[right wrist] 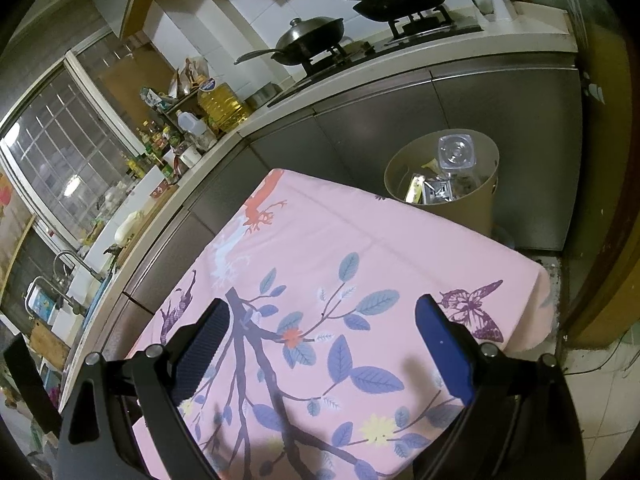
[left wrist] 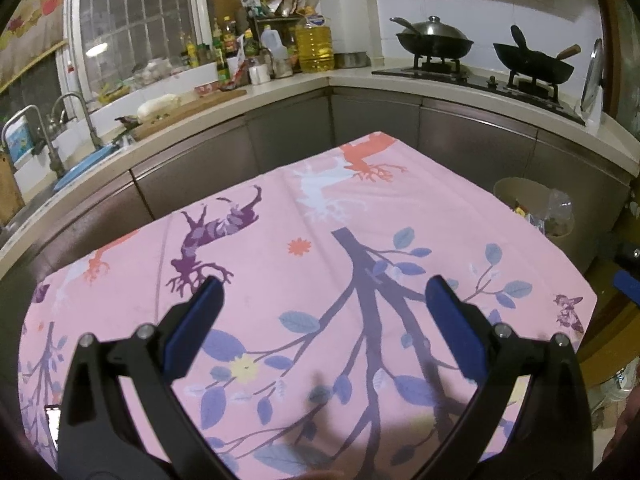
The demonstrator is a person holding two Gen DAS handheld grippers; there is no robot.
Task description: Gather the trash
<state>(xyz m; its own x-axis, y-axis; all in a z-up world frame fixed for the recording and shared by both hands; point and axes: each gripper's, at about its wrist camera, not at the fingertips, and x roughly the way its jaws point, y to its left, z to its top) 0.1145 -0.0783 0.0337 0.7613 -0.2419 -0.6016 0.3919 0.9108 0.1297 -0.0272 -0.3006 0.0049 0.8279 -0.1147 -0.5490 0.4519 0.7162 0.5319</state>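
Note:
A beige trash bin (right wrist: pixel 476 200) stands on the floor past the table's far right corner. It holds a clear plastic bottle (right wrist: pixel 456 156) and several wrappers. It also shows in the left wrist view (left wrist: pixel 516 190), partly hidden by the table. My left gripper (left wrist: pixel 324 292) is open and empty above the pink floral tablecloth (left wrist: pixel 280 220). My right gripper (right wrist: pixel 324 312) is open and empty above the same cloth (right wrist: pixel 380 240), near its right side. No loose trash shows on the cloth.
Grey cabinets and a counter wrap around behind the table. A stove with two woks (left wrist: pixel 436 42) sits at the back right. Bottles and an oil jug (left wrist: pixel 314 42) crowd the corner. A sink with taps (left wrist: pixel 60 132) is at the left.

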